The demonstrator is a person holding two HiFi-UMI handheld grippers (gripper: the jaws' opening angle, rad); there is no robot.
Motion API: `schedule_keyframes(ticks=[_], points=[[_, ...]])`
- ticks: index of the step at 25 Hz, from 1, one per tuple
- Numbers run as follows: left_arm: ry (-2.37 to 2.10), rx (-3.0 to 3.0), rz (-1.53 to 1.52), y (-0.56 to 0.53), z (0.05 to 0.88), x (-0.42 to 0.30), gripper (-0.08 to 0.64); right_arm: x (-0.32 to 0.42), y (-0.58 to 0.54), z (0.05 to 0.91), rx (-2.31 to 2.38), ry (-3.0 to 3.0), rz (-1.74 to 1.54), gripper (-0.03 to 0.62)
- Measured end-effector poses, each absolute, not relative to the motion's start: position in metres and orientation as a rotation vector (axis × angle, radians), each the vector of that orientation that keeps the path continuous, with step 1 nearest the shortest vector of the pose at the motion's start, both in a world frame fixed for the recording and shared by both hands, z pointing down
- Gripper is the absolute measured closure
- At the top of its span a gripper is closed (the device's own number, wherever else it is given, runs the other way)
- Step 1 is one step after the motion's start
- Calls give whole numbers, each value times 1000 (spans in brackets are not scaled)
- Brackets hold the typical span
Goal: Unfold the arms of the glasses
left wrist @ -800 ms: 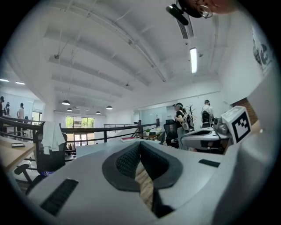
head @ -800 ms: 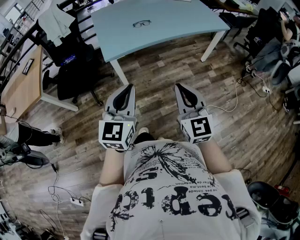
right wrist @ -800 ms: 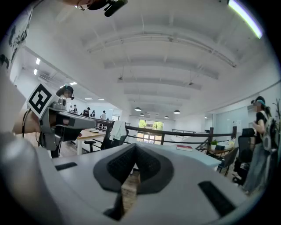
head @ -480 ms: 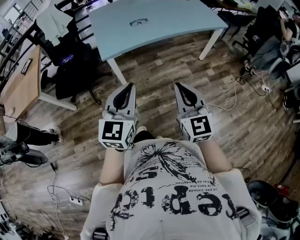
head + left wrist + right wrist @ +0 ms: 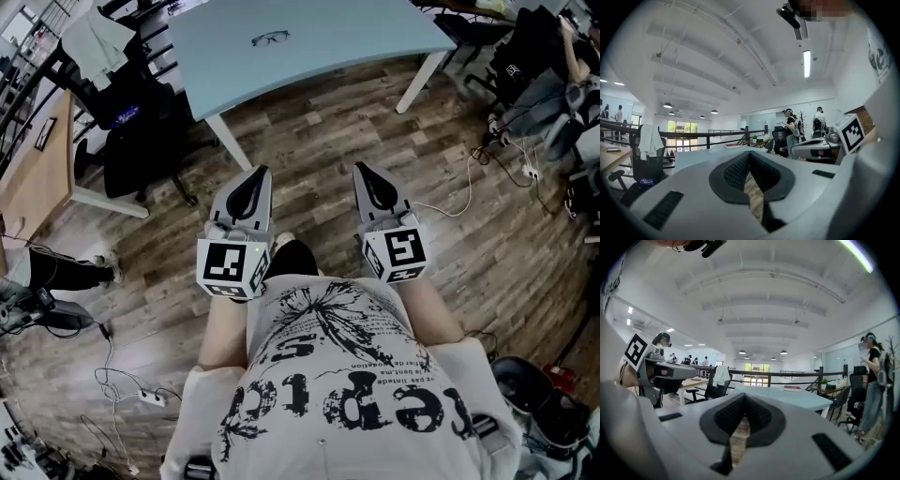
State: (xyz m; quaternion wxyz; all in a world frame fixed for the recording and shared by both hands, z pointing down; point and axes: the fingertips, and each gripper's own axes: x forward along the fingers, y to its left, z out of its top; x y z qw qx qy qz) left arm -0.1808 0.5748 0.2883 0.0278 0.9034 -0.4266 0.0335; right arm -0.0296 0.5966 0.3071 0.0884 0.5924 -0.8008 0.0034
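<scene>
We hold the left gripper point(image 5: 256, 174) and the right gripper point(image 5: 364, 170) side by side in front of our body, both about level, with their tips toward the table point(image 5: 366, 33). In the left gripper view the two dark pads are pressed together at the tip and nothing stands between them. The right gripper view shows the same: jaws clenched and empty. Each gripper carries its marker cube at the back, the left cube point(image 5: 232, 267) and the right cube point(image 5: 397, 255), close to our printed T-shirt point(image 5: 337, 375).

Under the grippers is only the wooden floor point(image 5: 328, 141). The light blue table stands well apart from both tips. The glasses point(image 5: 270, 38) lie on its top, back from the near edge and a little to the left of the middle of the part that we see. They are too small here, so we cannot say if their arms are folded; perhaps they are.

Left of the table stands a black chair point(image 5: 131, 122) with a white garment point(image 5: 98, 37) over it, and beside it a wooden desk point(image 5: 33, 173). Cables point(image 5: 122, 384) lie on the floor at the lower left.
</scene>
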Motion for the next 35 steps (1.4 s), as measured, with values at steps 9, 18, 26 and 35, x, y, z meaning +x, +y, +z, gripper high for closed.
schedule_keyframes(ticks=[9, 18, 26, 35], points=[[-1296, 2780, 140, 485, 313, -172, 541, -13, 514, 331, 1795, -2346, 64, 583], [-1199, 2807, 139, 315, 319, -143, 541, -1, 357, 333, 1776, -2326, 36, 583], [-1132, 2836, 198, 142, 322, -134, 541, -2, 176, 334, 1806, -2303, 78, 583], [-1146, 2802, 218, 23, 329, -142, 541, -6, 49, 340, 1773, -2306, 125, 583]])
